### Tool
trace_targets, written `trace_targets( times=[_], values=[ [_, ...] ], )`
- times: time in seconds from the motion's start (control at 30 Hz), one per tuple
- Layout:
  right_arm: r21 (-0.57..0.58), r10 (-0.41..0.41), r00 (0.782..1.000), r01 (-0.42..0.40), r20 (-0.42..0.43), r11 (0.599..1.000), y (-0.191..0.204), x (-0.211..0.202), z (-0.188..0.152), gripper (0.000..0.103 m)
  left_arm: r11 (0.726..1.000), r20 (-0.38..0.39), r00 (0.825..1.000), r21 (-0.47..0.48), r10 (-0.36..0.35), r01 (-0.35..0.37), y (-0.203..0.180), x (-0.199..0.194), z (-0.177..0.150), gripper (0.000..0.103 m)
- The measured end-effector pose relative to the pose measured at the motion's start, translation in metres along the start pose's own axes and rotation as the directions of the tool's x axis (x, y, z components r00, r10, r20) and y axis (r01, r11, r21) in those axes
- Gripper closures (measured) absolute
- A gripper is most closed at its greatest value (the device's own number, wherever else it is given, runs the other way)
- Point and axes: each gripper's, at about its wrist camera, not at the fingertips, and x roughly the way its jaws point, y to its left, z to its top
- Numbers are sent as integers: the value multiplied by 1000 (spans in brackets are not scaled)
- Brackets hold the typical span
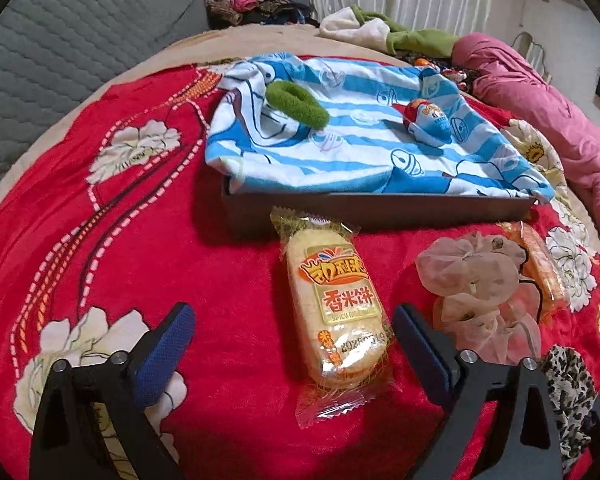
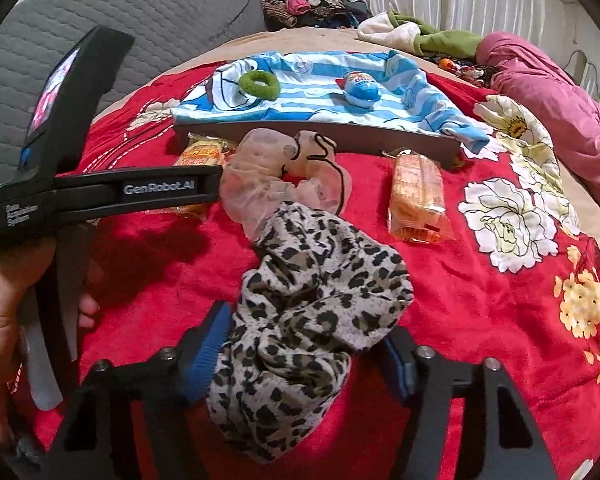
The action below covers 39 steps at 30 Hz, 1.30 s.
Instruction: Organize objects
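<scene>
Leopard scrunchie [image 2: 300, 320] between right jaws.

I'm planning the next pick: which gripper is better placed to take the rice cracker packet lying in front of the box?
Left. The left gripper is open with its fingers either side of the rice cracker packet. The right gripper already holds the leopard scrunchie.

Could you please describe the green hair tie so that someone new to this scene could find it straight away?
Look for the dark tray on the red floral blanket, lined with a blue-and-white striped cartoon towel. The green hair tie lies on the towel's left part. It is a fuzzy ring, unlike the egg-shaped toy further right.
</scene>
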Motion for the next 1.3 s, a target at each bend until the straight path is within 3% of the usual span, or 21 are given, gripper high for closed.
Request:
trace_targets(
  times=[0.37, 0.53, 0.73, 1.0, 1.3],
  values=[
    [-18, 22, 1000, -22, -4, 1000, 3, -1, 0, 58, 998, -22, 998, -17, -55, 54, -5, 1, 1, 32],
    [-13, 29, 1000, -29, -3, 999, 3, -3, -1, 62, 996, -36, 996, -20, -85, 84, -7, 0, 1, 57],
    [-13, 34, 999, -34, 0, 999, 3, -2, -1, 64, 995, -50, 995, -36, -91, 89, -8, 0, 2, 61],
    [-13, 54, 999, -53, 10, 998, 1, -5, -1, 76, 997, -46, 996, -37, -72, 71, -11, -3, 0, 63],
    [-10, 66, 997, -66, 29, 998, -4, -18, -4, 81, 999, -24, 999, -19, -47, 46, -14, -17, -4, 64]
  ],
)
